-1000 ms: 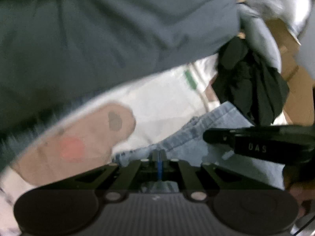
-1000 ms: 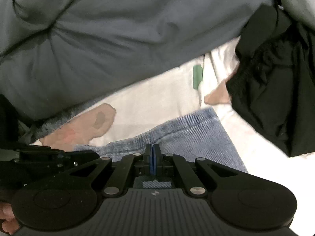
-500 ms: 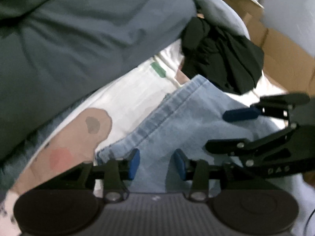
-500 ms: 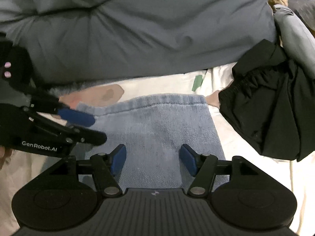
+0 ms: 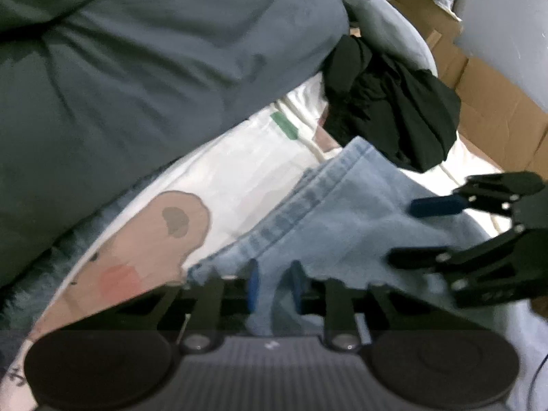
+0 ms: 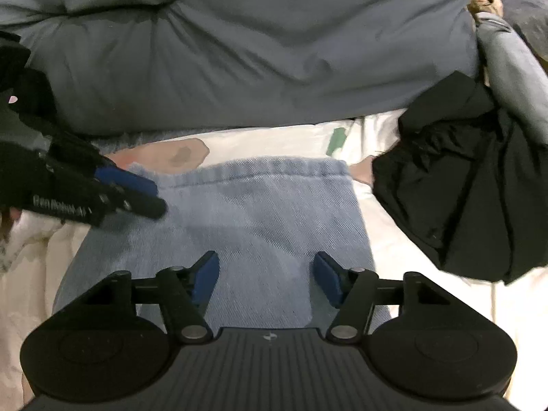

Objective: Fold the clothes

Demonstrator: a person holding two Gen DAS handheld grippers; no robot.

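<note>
Right gripper (image 6: 266, 275), fingers spread wide, above flat denim (image 6: 239, 219); left gripper (image 6: 150, 195) at its left corner.

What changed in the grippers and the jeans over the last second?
Both grippers let go: a second ago each was shut on the jeans. The right gripper is now wide open; the left gripper reopened, then narrowed again. The jeans now lie flat. The black garment and duvet stayed.

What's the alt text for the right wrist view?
The open right claw hovers over light blue denim lying flat on a white sheet. The left claw sits at the denim's far left corner, with a black garment right and a grey duvet behind.
</note>
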